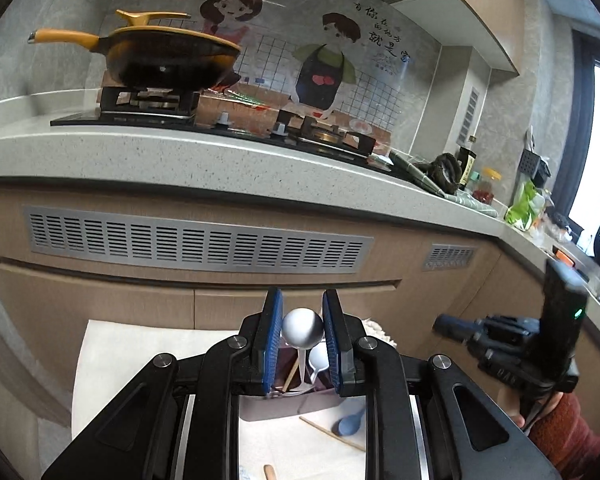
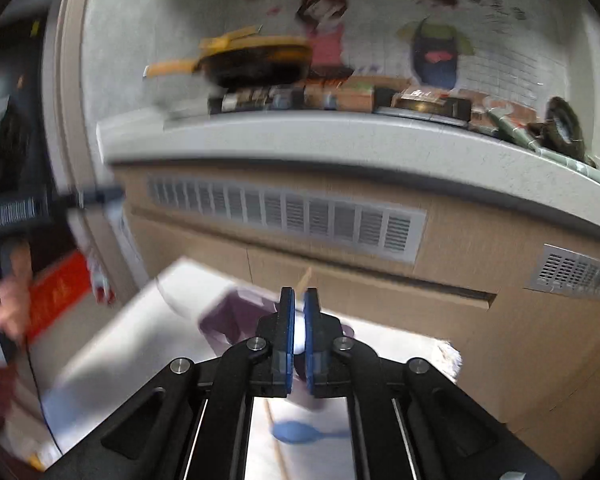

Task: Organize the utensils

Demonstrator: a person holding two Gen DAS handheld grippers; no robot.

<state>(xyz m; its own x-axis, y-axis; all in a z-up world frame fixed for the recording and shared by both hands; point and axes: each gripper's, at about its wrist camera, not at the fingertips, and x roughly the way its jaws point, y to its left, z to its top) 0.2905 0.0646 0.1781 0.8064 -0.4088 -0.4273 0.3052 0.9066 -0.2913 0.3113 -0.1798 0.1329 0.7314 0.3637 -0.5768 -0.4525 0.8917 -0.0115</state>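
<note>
In the left wrist view my left gripper [image 1: 302,332] is open, its blue pads either side of a steel spoon [image 1: 302,328] that stands bowl-up in a purple holder [image 1: 288,400]; the pads do not touch it. A second spoon [image 1: 318,358] and a wooden chopstick [image 1: 291,374] also stand in the holder. A blue spoon [image 1: 350,424] and a chopstick [image 1: 332,434] lie on the white mat [image 1: 112,360]. In the blurred right wrist view my right gripper [image 2: 299,336] is nearly closed with nothing visible between the pads, above the purple holder [image 2: 236,316]. The blue spoon [image 2: 296,432] lies below.
The kitchen counter edge [image 1: 220,148] runs behind, with a stove and a yellow-handled pan [image 1: 168,56]. Cabinet fronts with a vent grille [image 1: 196,244] stand close behind the mat. Bottles and bags [image 1: 528,204] crowd the counter at right. The right gripper body [image 1: 532,344] is at right.
</note>
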